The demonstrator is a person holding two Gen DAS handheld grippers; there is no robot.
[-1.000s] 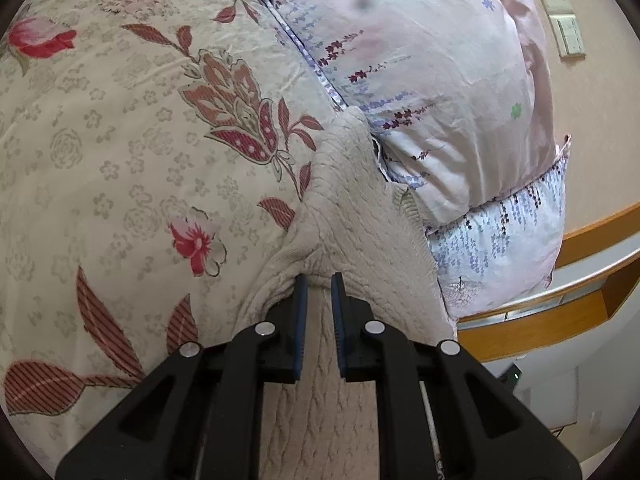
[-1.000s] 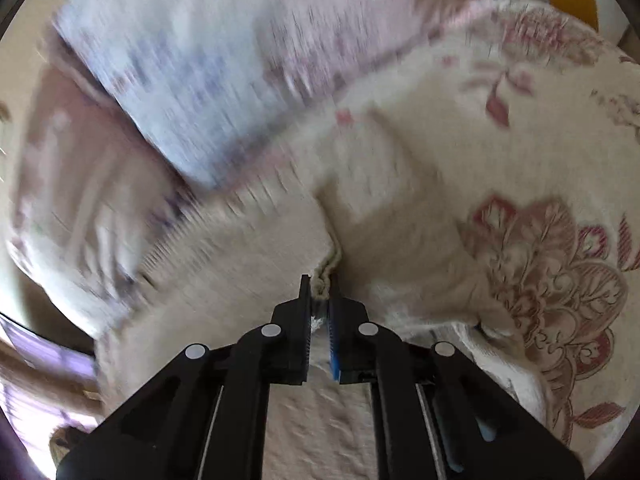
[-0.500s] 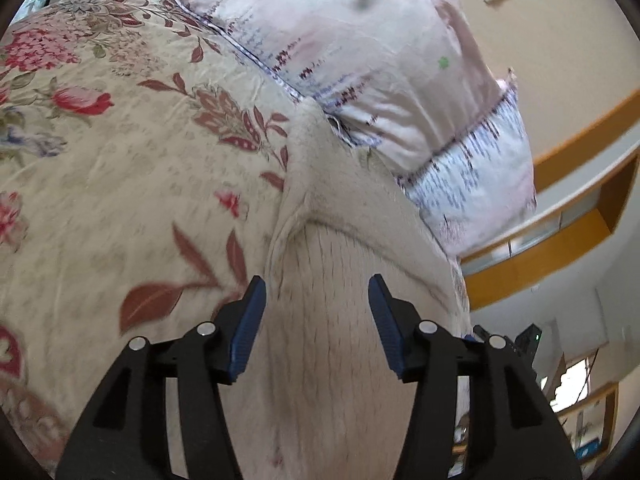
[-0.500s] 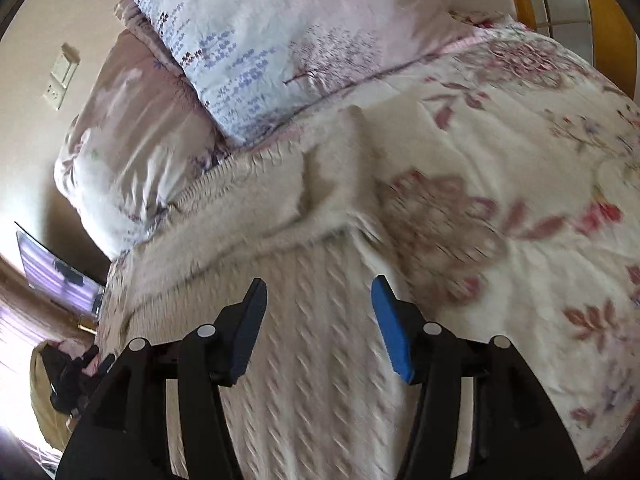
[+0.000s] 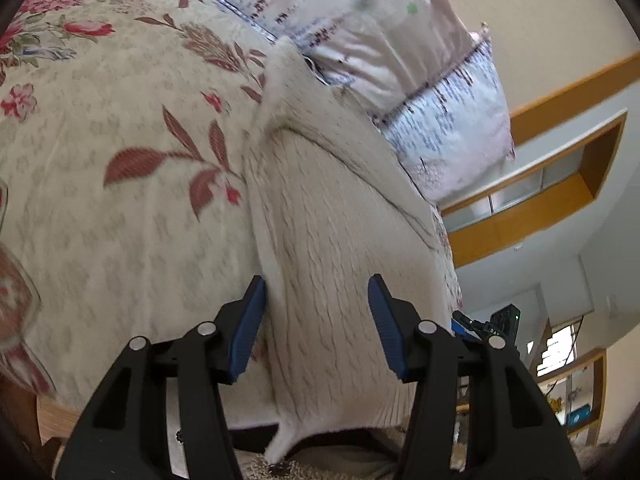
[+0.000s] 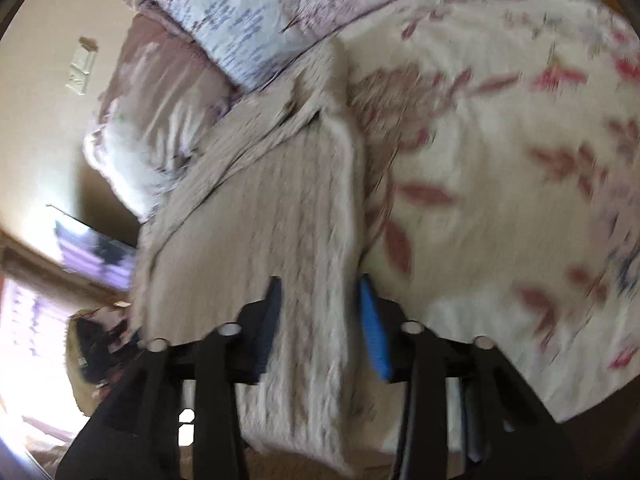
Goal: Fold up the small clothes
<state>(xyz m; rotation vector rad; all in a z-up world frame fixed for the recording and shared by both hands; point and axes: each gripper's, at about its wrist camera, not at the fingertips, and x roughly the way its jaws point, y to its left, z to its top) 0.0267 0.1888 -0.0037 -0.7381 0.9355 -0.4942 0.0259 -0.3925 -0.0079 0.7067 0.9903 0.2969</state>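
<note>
A cream cable-knit sweater (image 5: 332, 240) lies on the floral bedspread, its far end against the pillows and its near hem hanging over the bed's edge. It also shows in the right wrist view (image 6: 280, 216), with a folded layer across its upper part. My left gripper (image 5: 318, 320) is open, its blue-padded fingers spread either side of the sweater's near end, holding nothing. My right gripper (image 6: 320, 320) is open too, its fingers astride the sweater's right edge strip, not clamped on it.
The floral bedspread (image 5: 100, 180) covers the bed. Pink and lilac pillows (image 5: 400, 40) lie at the head of the bed, past the sweater. A wooden headboard shelf (image 5: 540, 208) and wall are beyond. The bed's near edge (image 6: 520, 392) drops off just below the grippers.
Both grippers were shut on the sweater a second ago; they opened, let it go and drew back toward the near edge of the bed.
</note>
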